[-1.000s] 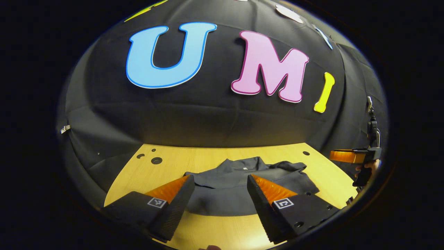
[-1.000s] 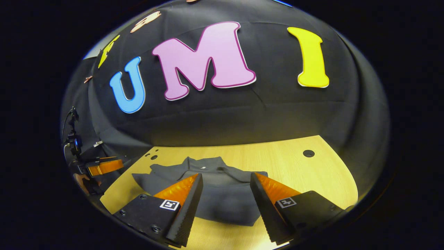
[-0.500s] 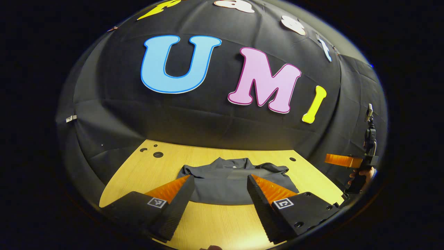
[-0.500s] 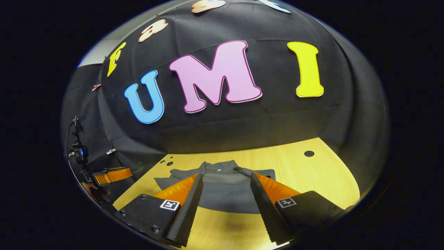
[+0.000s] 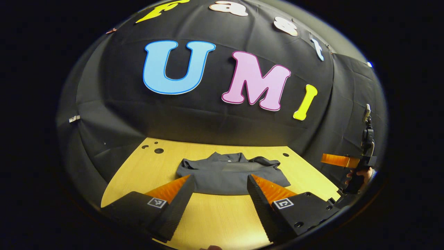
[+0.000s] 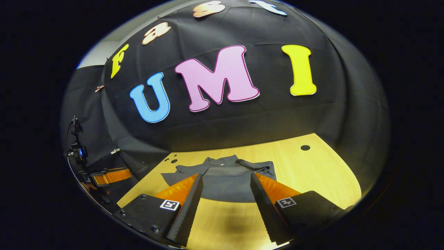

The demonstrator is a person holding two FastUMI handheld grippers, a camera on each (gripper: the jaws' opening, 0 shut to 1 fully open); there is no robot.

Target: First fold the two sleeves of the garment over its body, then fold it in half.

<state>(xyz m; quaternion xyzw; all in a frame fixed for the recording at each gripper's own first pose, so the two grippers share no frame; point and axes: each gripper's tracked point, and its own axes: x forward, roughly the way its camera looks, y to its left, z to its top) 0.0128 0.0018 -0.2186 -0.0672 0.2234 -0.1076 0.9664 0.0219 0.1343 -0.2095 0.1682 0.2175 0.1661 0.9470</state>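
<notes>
Garment [image 5: 231, 173]: folded, lying mid-table [image 5: 215, 218], collar toward the wall.
Your left gripper [image 5: 219, 189]: fingers spread, holding nothing, short of the near hem.
Your right gripper [image 6: 225, 187]: likewise spread, holding nothing.
Room: bare wood on every side.

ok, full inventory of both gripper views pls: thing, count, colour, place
garment: 1, dark grey, lying on the table, collar toward the wall, looks already folded into a compact shape
table: 1, light wood with a few round holes near its far corners
booth wall: black cloth, behind and around the table
clip: 1, pale, on the wall at left in the left gripper view
left gripper: 1, open, empty, held back from the garment's near edge
right gripper: 1, open, empty, also short of the garment
hand: 1, holding the right gripper's handle, at the right edge of the left gripper view
</notes>
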